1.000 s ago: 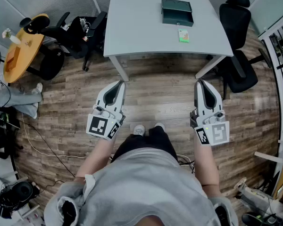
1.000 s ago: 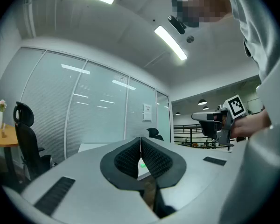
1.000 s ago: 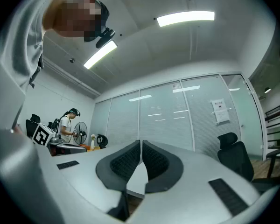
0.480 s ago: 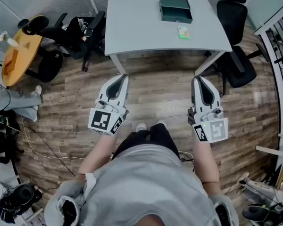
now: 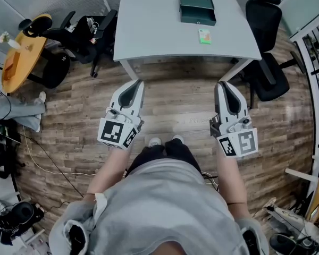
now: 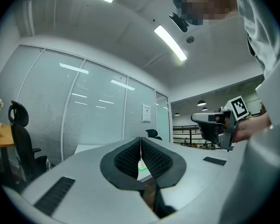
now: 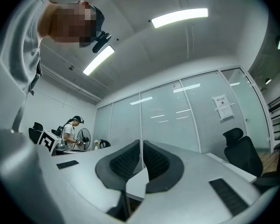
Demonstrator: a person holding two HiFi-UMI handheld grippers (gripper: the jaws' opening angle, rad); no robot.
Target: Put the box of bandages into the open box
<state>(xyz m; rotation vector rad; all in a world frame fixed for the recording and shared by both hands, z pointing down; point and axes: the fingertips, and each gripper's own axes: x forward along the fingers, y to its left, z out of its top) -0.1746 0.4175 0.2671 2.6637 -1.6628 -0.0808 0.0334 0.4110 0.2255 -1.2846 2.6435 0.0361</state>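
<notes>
On table (image 5: 149,31): bandage box (image 5: 204,36), open box (image 5: 197,9)

The open box (image 5: 197,9) is a dark green rectangular case in the upper middle of the head view. It stands on the pale surface (image 5: 149,25) toward the far right part of it, with its lid raised, so that it reads as two dark green panels one behind the other, long side running left to right. The box of bandages (image 5: 204,36) is a small flat pack, light green with some white. It lies flat on the same surface just below the open box and slightly to its right, apart from it and nearer the surface's lower edge.
</notes>
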